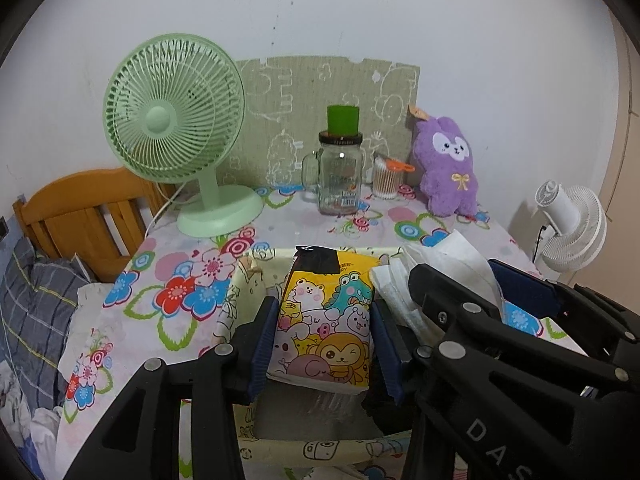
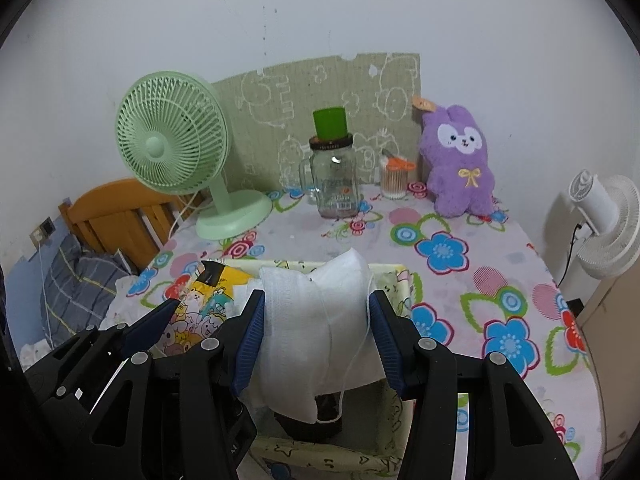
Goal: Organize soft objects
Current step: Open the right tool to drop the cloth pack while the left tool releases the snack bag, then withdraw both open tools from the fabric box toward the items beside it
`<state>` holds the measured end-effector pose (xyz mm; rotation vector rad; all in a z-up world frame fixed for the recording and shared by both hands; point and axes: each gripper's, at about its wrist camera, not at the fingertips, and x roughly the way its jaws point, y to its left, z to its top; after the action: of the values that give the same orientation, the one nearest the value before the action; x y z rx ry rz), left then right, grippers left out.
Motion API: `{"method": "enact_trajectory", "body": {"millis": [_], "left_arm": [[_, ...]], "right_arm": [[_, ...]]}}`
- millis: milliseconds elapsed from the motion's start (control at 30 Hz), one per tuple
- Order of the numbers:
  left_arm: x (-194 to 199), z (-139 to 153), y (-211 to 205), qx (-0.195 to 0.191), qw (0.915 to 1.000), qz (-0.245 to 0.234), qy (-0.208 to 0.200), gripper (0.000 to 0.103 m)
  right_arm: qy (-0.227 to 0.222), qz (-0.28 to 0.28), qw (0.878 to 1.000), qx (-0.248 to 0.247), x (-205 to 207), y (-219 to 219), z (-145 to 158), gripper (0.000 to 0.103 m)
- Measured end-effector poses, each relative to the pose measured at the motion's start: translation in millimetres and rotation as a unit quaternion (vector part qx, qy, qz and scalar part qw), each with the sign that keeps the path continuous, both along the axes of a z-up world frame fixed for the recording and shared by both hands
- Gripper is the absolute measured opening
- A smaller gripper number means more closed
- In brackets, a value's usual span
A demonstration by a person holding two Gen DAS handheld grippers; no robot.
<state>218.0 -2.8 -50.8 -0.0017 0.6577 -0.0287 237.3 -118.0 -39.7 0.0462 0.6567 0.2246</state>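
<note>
White wall backs a counter (image 2: 460,216) draped in a flower-print cloth, with a wooden headboard (image 1: 80,216) and a plaid pillow (image 1: 36,300) off its left edge. Taking the fabric storage bin (image 2: 394,280) at the counter's near edge as the landmark: the left tool (image 1: 324,336) is clamped on a cartoon-printed tissue pack (image 1: 326,320), holding it upright over the bin's left half. Just to its right, the right tool (image 2: 316,328) grips a stack of white face masks (image 2: 308,320) above the bin's middle, an ear loop dangling toward the bin's interior. Behind the bin, well apart, stand a glass mug jar (image 1: 340,180) with a green cup (image 1: 343,119) on its lid, and a cotton-swab container (image 1: 387,180). A green desk fan (image 1: 176,116) sits behind and left of the bin; a purple plush toy (image 2: 460,160) leans against the wall behind and right. A white fan (image 2: 604,220) stands beyond the counter's right edge.
</note>
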Motion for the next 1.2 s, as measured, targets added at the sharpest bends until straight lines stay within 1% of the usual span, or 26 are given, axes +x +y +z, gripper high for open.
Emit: {"method": "enact_trajectory", "body": {"millis": [100,200,233,300,367,400,467,533,567,600,667,733,900,1000,1200], "left_arm": [[5,-7,1,0.003,0.9998,0.005,0.017,0.059],[5,-11,4,0.005,0.9997,0.010,0.022,0.062],[5,-12,5,0.006,0.9996,0.011,0.025,0.065],[4,-13,6,0.006,0.9995,0.013,0.028,0.067],[2,-15,8,0.006,0.9994,0.014,0.030,0.071],[1,-15,9,0.005,0.9994,0.015,0.031,0.075],[0,-16,10,0.007,0.9993,0.016,0.032,0.078],[-1,-17,12,0.004,0.9992,0.016,0.036,0.080],[-2,-17,13,0.000,0.9992,0.015,0.036,0.081],[-4,-17,14,-0.003,0.9993,0.013,0.036,0.082],[-7,-15,13,-0.001,0.9993,0.012,0.034,0.084],[-10,-14,12,0.002,0.9994,0.012,0.032,0.090],[-19,-10,14,0.014,0.9993,0.023,0.026,0.096],[-20,-7,18,0.025,0.9986,0.040,0.024,0.097],[-28,0,21,0.015,0.9992,0.033,0.019,0.098]], "right_arm": [[0.010,0.005,1.000,0.002,4,1,-7,0.055],[0.019,0.014,1.000,0.004,7,5,-13,0.055],[0.018,0.015,1.000,0.003,7,6,-14,0.055],[0.017,0.019,1.000,0.000,6,8,-15,0.056],[0.018,0.021,1.000,-0.002,4,10,-16,0.058],[0.017,0.022,1.000,-0.003,3,10,-16,0.062],[0.017,0.026,1.000,-0.002,1,11,-17,0.068],[0.019,0.027,0.999,-0.002,-1,10,-18,0.079],[0.021,0.027,0.999,0.000,-2,10,-18,0.082],[0.021,0.027,0.999,0.004,-3,9,-18,0.088],[0.022,0.027,0.999,0.009,-5,8,-18,0.093],[0.020,0.026,0.999,0.005,-7,9,-17,0.098],[0.012,0.022,1.000,-0.009,-15,12,-14,0.100],[0.009,0.021,1.000,-0.014,-18,14,-11,0.100],[-0.008,0.024,1.000,-0.015,-29,14,0,0.100]]}}
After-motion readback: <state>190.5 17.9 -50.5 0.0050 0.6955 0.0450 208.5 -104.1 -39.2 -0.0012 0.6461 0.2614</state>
